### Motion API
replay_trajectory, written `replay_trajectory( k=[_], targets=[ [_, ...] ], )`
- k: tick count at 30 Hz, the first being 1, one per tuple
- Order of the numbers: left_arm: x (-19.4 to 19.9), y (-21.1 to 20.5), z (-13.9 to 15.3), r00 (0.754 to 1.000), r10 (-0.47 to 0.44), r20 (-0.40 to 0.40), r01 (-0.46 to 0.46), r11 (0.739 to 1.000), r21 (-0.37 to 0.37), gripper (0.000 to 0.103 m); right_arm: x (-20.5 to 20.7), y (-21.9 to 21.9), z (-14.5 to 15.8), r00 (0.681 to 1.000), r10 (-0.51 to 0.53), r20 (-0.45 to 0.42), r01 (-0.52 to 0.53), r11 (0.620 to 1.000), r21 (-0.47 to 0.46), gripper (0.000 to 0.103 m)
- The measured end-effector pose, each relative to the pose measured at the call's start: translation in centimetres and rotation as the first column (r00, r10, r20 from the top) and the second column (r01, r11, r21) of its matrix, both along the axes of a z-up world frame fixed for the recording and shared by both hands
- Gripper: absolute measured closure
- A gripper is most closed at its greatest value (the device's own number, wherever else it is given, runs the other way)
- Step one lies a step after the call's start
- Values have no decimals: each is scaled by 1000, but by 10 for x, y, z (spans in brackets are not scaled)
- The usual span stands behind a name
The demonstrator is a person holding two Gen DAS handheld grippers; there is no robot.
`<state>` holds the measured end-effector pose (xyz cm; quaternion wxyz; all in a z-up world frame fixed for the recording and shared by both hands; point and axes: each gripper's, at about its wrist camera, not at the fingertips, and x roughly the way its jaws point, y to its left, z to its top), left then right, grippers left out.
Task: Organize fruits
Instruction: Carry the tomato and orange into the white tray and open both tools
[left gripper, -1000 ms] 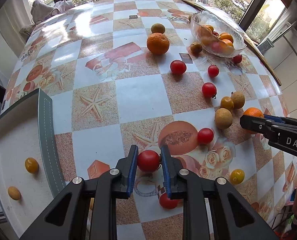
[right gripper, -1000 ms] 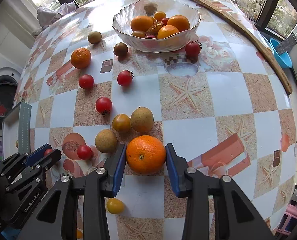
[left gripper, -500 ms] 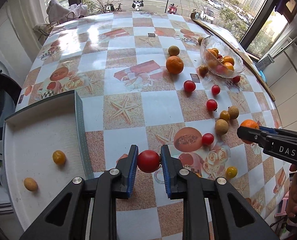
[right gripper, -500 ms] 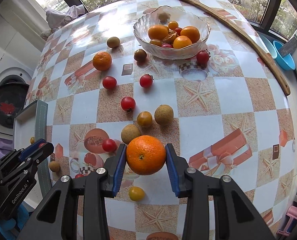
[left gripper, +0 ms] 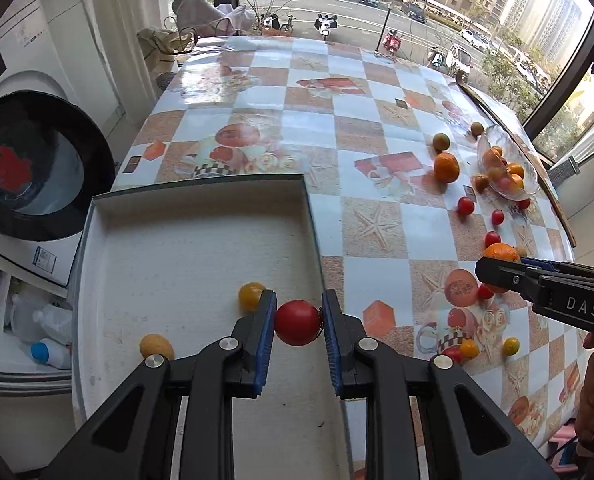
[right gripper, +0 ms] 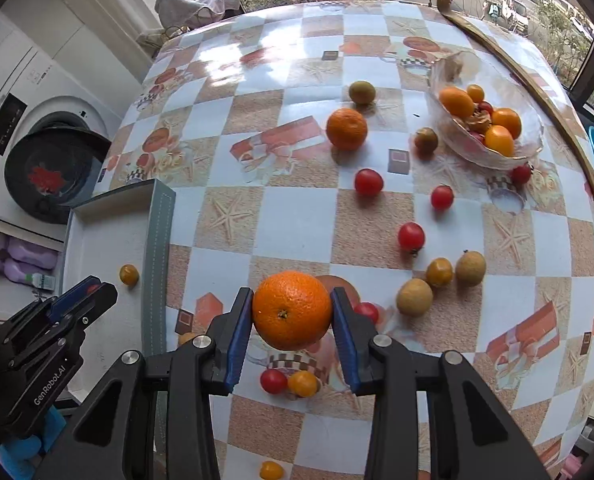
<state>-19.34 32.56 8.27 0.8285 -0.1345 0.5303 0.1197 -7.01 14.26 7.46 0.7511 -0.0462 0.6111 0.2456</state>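
My left gripper [left gripper: 298, 316] is shut on a red tomato [left gripper: 297, 322] and holds it above the right part of a shallow white tray [left gripper: 185, 248]. Two small yellow fruits [left gripper: 251, 295] lie in the tray. My right gripper [right gripper: 292, 312] is shut on an orange [right gripper: 292, 310] and holds it above the table, right of the tray wall [right gripper: 157, 264]. The right gripper also shows in the left wrist view [left gripper: 497, 270], and the left gripper in the right wrist view [right gripper: 93, 290].
A glass bowl [right gripper: 493, 156] with oranges stands at the far right. Loose tomatoes [right gripper: 369, 181], another orange [right gripper: 347, 129], brown fruits [right gripper: 414, 302] and yellow fruits [right gripper: 303, 383] lie scattered on the checked tablecloth. A washing machine [left gripper: 33, 168] stands left of the table.
My left gripper has carried the tomato left, from over the tablecloth to over the tray. My right gripper has lifted the orange and moved left towards the tray.
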Motion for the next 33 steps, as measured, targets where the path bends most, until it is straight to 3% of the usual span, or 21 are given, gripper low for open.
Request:
replay_trajectory(
  k=[9,14,20,28,29,30,31,33],
  targets=[
    [-18,76,-16,992,122,-21,-121,991,49,78,-12,94,-2,993,120,-13,-119,992,50,61],
    [-14,102,-35,989,142,-50,-138,988,72,78,-15,141,-12,983,180,-31,-177,982,65,61],
    [-11,114,-57,983,152,-99,-145,987,70,78,-13,179,-34,975,212,-58,-210,977,41,61],
    [-6,112,-66,985,130,-116,-121,989,84,77,-11,200,-51,967,248,-64,-249,968,-15,61],
    [-5,113,-65,984,130,-119,-120,989,88,75,-10,201,-54,966,248,-72,-250,968,-17,61],
    [-6,114,-65,984,135,-120,-124,988,94,60,-10,201,-56,966,249,-74,-251,968,-20,61],
    [-7,115,-64,983,145,-113,-134,986,102,34,-10,202,-58,965,251,-77,-254,967,-24,61],
    [-10,114,-59,986,149,-74,-141,984,108,33,-10,205,-58,963,262,-67,-264,964,-34,60]
  ],
)
